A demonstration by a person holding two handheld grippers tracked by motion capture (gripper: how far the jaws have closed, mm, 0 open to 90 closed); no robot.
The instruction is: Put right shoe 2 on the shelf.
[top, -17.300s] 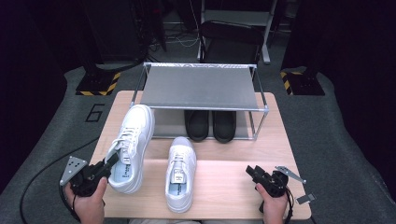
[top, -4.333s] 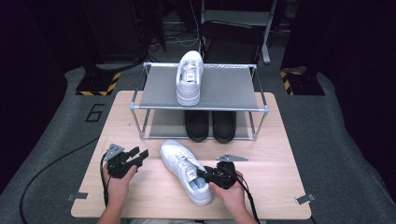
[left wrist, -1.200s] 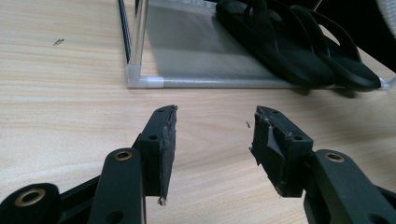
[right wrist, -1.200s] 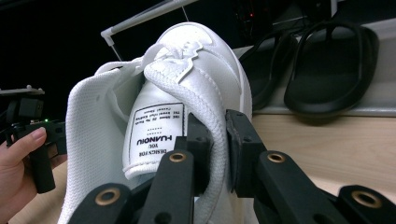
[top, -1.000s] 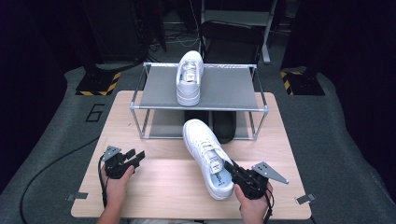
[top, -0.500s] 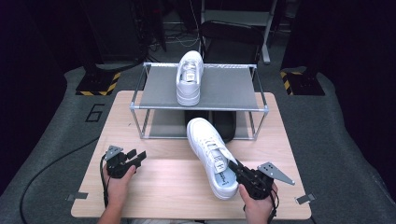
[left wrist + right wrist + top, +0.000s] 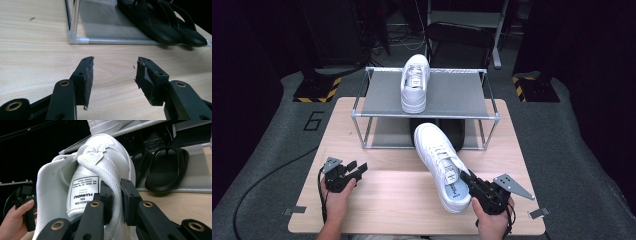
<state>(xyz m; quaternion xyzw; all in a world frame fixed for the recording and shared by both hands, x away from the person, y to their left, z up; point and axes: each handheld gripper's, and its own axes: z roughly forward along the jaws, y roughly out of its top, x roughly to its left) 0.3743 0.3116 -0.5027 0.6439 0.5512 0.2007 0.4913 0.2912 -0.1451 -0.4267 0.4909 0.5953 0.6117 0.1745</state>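
Observation:
My right gripper (image 7: pixel 468 179) is shut on the side collar of a white sneaker (image 7: pixel 439 157), close to its heel. The sneaker is held over the wooden table (image 7: pixel 402 200) with its toe toward the metal shoe rack (image 7: pixel 462 95). In the right gripper view, my right gripper (image 7: pixel 116 192) pinches the padded collar of this sneaker (image 7: pixel 100 165) beside the tongue label. A second white sneaker (image 7: pixel 414 85) stands on the rack's top shelf. My left gripper (image 7: pixel 357 169) rests at the table's left, and my left gripper (image 7: pixel 113 67) stands open with nothing between its pads.
A pair of black slippers (image 7: pixel 160 25) lies on the rack's lower level, partly hidden behind the held sneaker's toe; the slippers (image 7: pixel 165 170) sit right of the sneaker. The person's other hand (image 7: pixel 15 220) holds its gripper at the far left. Dark floor surrounds the table.
The held sneaker has shifted slightly right and its toe has edged closer to the rack. The left gripper has stayed where it was, still open.

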